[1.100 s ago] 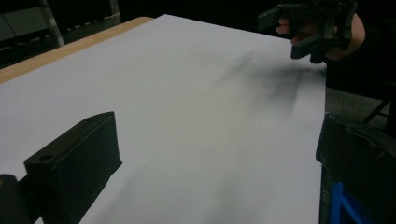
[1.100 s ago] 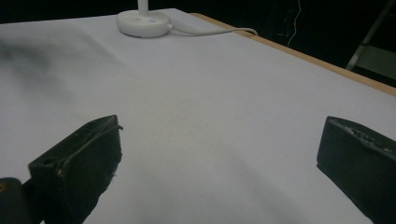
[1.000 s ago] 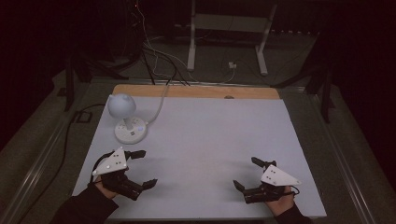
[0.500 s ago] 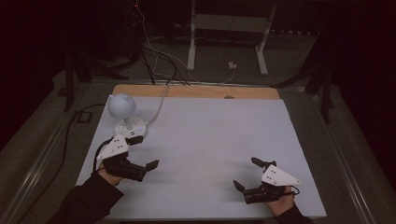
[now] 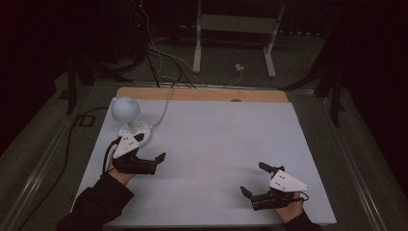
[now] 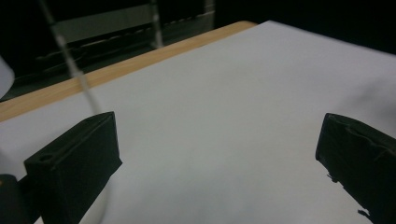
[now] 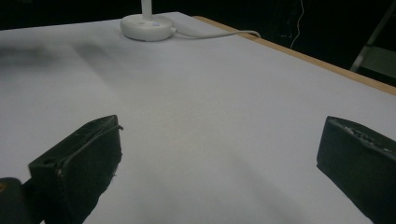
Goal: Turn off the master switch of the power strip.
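Note:
A small white desk lamp (image 5: 125, 109) with a round head stands on its disc base (image 5: 137, 130) at the left of the white table (image 5: 221, 130). My left gripper (image 5: 151, 147) is just in front of that base, open, with nothing between its jaws. In the left gripper view the left gripper (image 6: 219, 135) faces bare white surface, and the lamp's cable (image 6: 77, 70) runs past its left jaw. My right gripper (image 5: 254, 179) rests open and empty near the front right of the table. In the right gripper view the right gripper (image 7: 219, 140) looks across the table at the lamp base (image 7: 147, 22).
A wooden strip (image 5: 202, 94) borders the table's far edge. The lamp's white cable (image 5: 163, 108) trails off the back onto the dark floor, where a white stand (image 5: 235, 38) and more cables lie. Bare table lies between the two grippers.
My left gripper has moved away from the person and toward the lamp base, with the sleeve reaching further onto the table. The right gripper has stayed put.

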`<state>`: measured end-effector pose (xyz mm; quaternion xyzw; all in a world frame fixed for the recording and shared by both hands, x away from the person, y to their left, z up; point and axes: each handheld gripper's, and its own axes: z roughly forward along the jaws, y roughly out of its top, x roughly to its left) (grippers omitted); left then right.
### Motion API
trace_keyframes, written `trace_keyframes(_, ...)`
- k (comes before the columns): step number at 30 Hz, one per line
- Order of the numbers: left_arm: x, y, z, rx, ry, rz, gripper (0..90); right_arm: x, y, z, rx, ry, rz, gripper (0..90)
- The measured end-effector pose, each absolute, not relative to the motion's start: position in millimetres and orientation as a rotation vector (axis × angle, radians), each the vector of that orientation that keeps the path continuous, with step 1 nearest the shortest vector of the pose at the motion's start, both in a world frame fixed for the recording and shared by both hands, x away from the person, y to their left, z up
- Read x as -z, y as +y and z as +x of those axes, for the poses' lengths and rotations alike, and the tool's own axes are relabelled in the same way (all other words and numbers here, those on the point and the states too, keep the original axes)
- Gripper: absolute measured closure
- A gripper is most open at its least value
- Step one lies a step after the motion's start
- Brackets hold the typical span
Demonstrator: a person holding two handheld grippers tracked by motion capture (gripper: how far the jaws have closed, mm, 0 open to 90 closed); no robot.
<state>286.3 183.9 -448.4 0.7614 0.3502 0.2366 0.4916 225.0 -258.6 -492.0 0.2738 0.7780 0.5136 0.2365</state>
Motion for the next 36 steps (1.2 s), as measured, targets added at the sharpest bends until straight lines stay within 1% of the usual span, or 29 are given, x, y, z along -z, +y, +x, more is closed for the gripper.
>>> trace_keyframes(2,451,182,288,-0.619,0.893,1.834,0.3,492,-259,225,-1.41,2.134,0.751,0.0)
trace_keyframes(7,453,180,293,-0.637,0.951,1.826,0.3,492,-258,225,-1.411,2.136,0.751,0.0)
trace_keyframes(11,455,180,300,-0.652,1.048,1.804,0.3,492,-258,225,-1.412,2.135,0.752,0.0)
trace_keyframes(14,456,180,304,-0.695,1.091,1.793,0.3,492,-259,225,-1.416,2.136,0.754,0.0)
trace_keyframes(18,458,180,309,-0.697,1.131,1.784,0.3,492,-259,225,-1.417,2.136,0.753,0.0)
trace_keyframes(22,462,180,319,-0.692,1.228,1.769,0.4,492,-259,225,-1.417,2.136,0.753,0.0)
trace_keyframes(26,464,178,323,-0.714,1.261,1.766,0.6,492,-259,226,-1.418,2.137,0.754,0.0)
trace_keyframes(29,465,176,324,-0.746,1.275,1.759,1.9,493,-259,226,-1.419,2.138,0.754,0.0)
trace_keyframes(33,467,172,329,-0.784,1.323,1.773,7.1,493,-259,226,-1.42,2.14,0.753,0.0)
trace_keyframes(36,469,174,333,-0.782,1.335,1.767,10.1,493,-259,226,-1.418,2.141,0.754,0.0)
